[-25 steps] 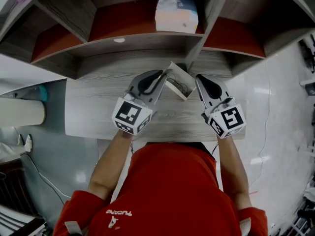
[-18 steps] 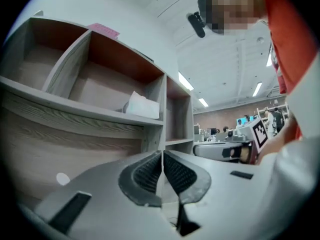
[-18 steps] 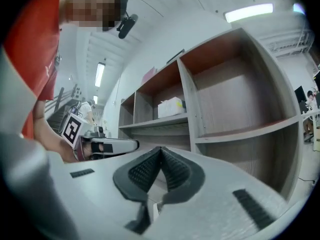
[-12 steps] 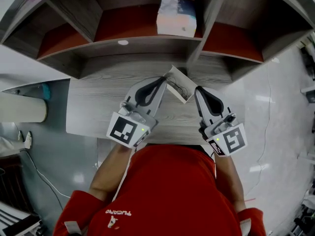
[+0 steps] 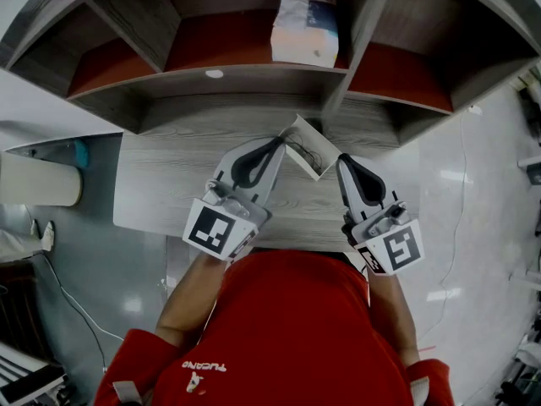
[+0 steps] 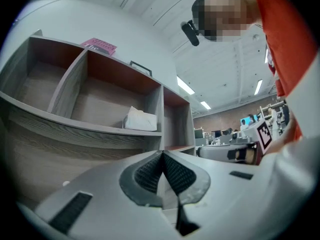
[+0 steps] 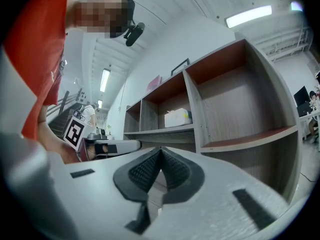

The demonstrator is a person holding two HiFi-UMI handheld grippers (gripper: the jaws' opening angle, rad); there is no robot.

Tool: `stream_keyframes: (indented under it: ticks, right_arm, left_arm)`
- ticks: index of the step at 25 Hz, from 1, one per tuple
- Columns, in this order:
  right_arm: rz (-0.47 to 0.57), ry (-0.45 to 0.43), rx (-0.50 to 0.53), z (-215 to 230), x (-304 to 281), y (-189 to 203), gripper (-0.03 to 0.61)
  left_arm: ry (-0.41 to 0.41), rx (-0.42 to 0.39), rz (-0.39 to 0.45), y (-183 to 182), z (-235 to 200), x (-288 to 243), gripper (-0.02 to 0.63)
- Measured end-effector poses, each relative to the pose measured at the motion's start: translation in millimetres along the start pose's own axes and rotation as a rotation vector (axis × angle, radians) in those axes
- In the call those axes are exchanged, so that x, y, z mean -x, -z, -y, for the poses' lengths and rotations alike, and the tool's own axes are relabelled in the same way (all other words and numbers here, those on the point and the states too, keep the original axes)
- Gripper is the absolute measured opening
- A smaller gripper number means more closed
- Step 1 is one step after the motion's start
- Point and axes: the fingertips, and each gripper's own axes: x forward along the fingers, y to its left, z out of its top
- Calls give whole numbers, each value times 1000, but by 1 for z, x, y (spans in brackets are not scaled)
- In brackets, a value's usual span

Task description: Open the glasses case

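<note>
Hovering above worktop (image 5: 169, 184): left hand-held gripper (image 5: 281, 141), right hand-held gripper (image 5: 341, 158), jaws together, empty. Glasses case (image 5: 306, 147) between tips, lid apparently raised. Best drawn clear without nudging lid.

Left gripper (image 5: 281, 141) and right gripper (image 5: 341, 158), carried roughly level on left forearm (image 5: 190, 290) and right forearm (image 5: 393, 307), tips converging slightly, both pairs of jaws closed together.

glasses case (image 5: 306, 148): white | desk (image 5: 169, 184): grey woodgrain | shelf floors (image 5: 224, 36): rust-red | shirt (image 5: 296, 328): red
</note>
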Motion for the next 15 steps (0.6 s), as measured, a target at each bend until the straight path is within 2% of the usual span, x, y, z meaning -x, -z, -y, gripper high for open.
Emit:
stream_keyframes:
  ticks: [15]
  right_arm:
    - [2,7,-4,6,7,1,3]
  left_arm:
    - [8,2,-12,3,6,-6,9]
